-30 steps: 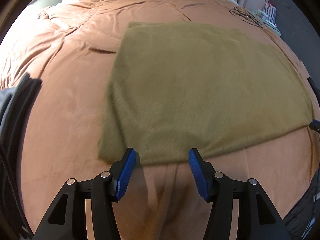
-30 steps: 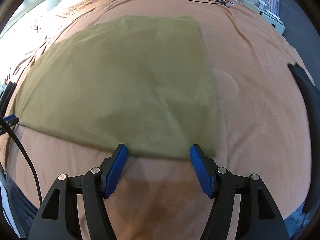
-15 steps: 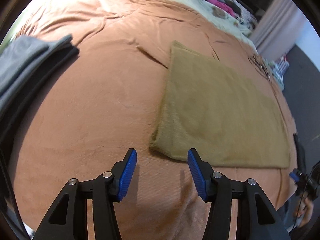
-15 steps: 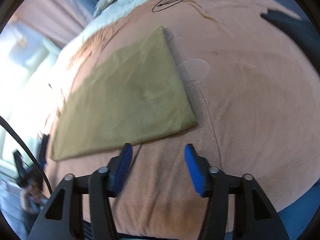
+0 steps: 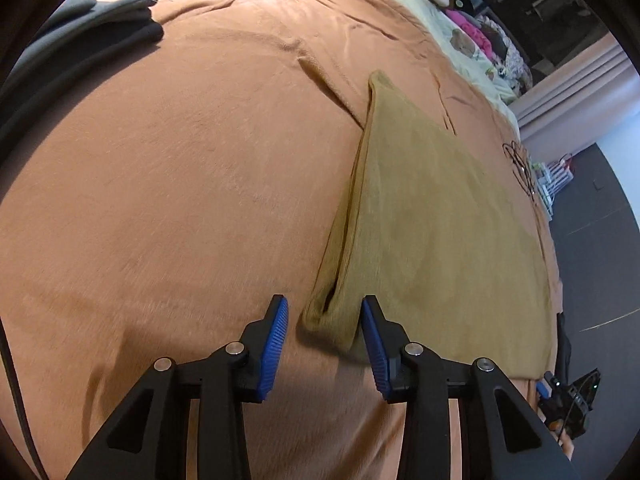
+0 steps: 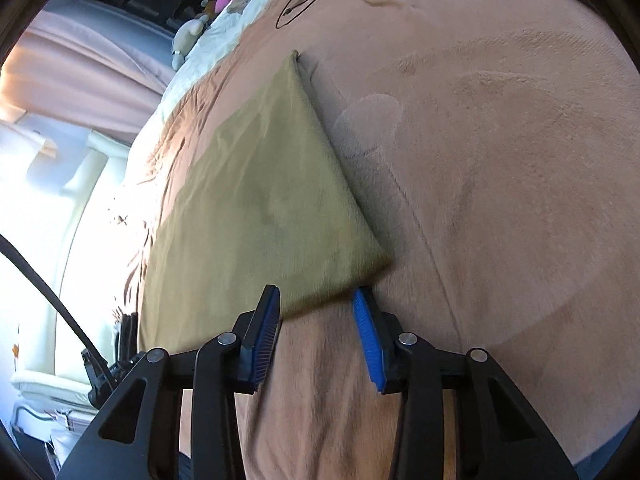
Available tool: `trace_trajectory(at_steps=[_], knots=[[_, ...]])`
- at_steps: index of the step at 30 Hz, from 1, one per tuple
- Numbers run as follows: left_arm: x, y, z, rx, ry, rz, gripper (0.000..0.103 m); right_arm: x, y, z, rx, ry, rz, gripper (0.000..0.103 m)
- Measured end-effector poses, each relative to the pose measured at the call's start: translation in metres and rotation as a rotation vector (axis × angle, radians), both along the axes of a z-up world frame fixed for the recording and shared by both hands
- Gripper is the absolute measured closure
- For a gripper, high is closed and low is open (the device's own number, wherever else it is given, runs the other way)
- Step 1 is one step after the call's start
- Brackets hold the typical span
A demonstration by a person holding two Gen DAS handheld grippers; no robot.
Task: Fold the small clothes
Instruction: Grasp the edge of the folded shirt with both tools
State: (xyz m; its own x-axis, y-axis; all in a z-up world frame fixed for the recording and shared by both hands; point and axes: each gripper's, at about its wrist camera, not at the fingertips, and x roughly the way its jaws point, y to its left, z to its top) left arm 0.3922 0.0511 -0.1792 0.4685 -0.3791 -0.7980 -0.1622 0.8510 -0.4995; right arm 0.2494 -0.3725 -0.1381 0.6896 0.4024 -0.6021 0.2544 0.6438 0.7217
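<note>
Layers gape at cloth (image 5: pixel 440 208) corner, left view only.

the left gripper (image 5: pixel 323 322) has its jaws apart, blue pads (image 5: pixel 274 342) facing each other. the near corner of the olive folded cloth (image 5: pixel 440 224) lies between the pads (contact cannot be confirmed). the cloth lies flat on the orange blanket (image 5: pixel 180 184) and extends toward 1 o'clock. a stack of dark grey garments (image 5: pixel 68 52) lies at 10 o'clock, well apart from the cloth.
</note>
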Motion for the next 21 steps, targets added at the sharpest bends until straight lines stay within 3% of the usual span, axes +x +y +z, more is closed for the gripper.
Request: trace_trajectory(at_steps=[12, 14, 17, 21], knots=[[0.003, 0.010, -0.009, -0.149, -0.012, -0.017, 0.064, 0.001, -0.002, -0.020, 0.066, -0.043, -0.052, 0.080], [0.005, 0.010, -0.009, -0.137, -0.006, -0.017, 0.084, 0.001, -0.002, -0.020, 0.064, -0.043, -0.055, 0.086], [0.004, 0.012, -0.009, -0.153, 0.008, -0.006, 0.092, -0.001, 0.001, -0.019, 0.079, -0.049, -0.053, 0.098], [0.005, 0.010, 0.003, -0.122, -0.007, -0.015, 0.094, -0.002, 0.006, -0.008, 0.043, -0.057, -0.043, 0.101]])
